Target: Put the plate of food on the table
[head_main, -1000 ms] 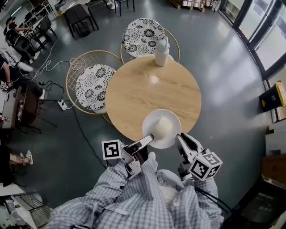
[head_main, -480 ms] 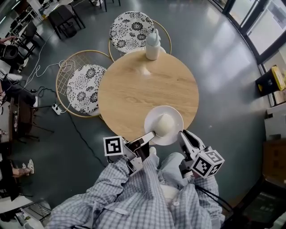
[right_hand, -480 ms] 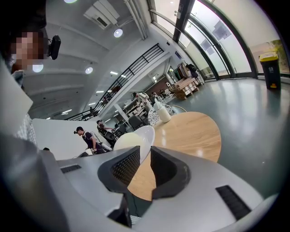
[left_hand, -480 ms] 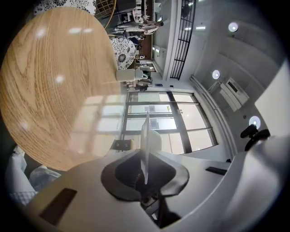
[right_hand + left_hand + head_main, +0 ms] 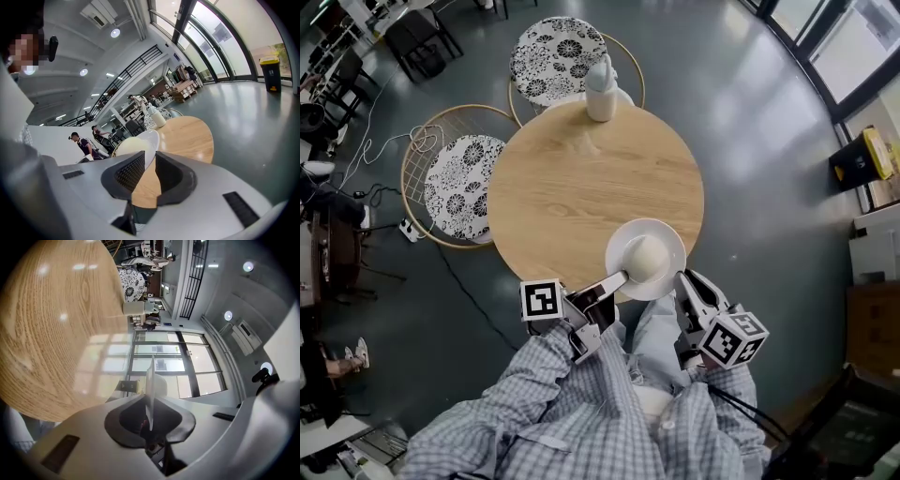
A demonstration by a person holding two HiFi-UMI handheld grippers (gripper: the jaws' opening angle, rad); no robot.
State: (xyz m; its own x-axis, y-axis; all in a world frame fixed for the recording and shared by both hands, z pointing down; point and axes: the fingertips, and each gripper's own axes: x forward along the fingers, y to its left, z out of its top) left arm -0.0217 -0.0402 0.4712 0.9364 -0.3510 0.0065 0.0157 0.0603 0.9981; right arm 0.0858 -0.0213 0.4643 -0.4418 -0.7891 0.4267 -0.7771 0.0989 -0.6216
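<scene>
Head view, plate [image 5: 670, 239] of pale food [image 5: 645, 257] at near edge of surface [image 5: 572, 178], left gripper [image 5: 619, 277] fingers pinching its rim, right gripper [image 5: 681, 278] fingers pinching the opposite rim, bottle [image 5: 600, 89] at far edge.

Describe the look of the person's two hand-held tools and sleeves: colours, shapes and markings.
The left tool and right tool have pale grey, tapering bodies with black pads inside the jaws. The left cube and right cube are white with black square markers. The sleeves are blue-and-white checked shirt fabric. A dark cable trails behind the right tool.
</scene>
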